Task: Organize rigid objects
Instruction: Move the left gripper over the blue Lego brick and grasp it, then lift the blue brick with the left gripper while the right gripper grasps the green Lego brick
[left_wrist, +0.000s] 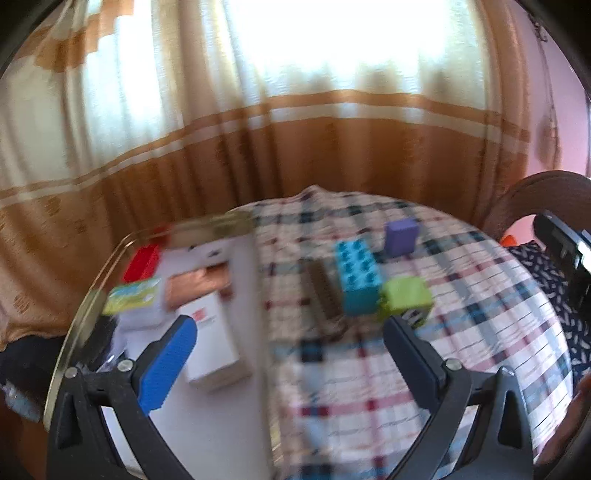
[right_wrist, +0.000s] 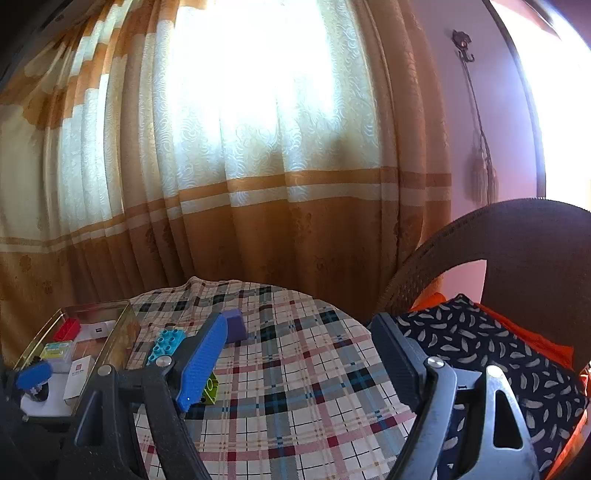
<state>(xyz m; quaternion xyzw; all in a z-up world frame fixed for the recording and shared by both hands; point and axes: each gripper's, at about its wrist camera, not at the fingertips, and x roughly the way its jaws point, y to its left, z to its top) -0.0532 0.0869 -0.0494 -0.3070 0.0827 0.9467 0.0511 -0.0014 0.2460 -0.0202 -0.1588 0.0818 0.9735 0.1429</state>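
Both grippers hang over a tabletop w/ a plaid cloth (left_wrist: 369, 387), curtain behind. Left gripper (left_wrist: 290, 334) has its fingers spread wide, nothing between them (view is motion-blurred). Right gripper (right_wrist: 297, 338) likewise wide apart and empty, hovering over bare cloth toward the right side, a dark feather-print cushion (right_wrist: 480, 350) just beyond its right finger.

Loose bricks sit mid-cloth: blue studded brick (left_wrist: 357, 275), green brick (left_wrist: 406, 297) touching its near right corner, purple block (left_wrist: 400, 236) a bit further back, and a brown studded piece (left_wrist: 323, 291) alongside the blue one's left.

On the left edge is a clear-walled tray (left_wrist: 207, 226) holding a red brick (left_wrist: 142, 263), a white box (left_wrist: 212, 345), a green-yellow card pack (left_wrist: 133, 295) and some other flat items (too blurred to ID)
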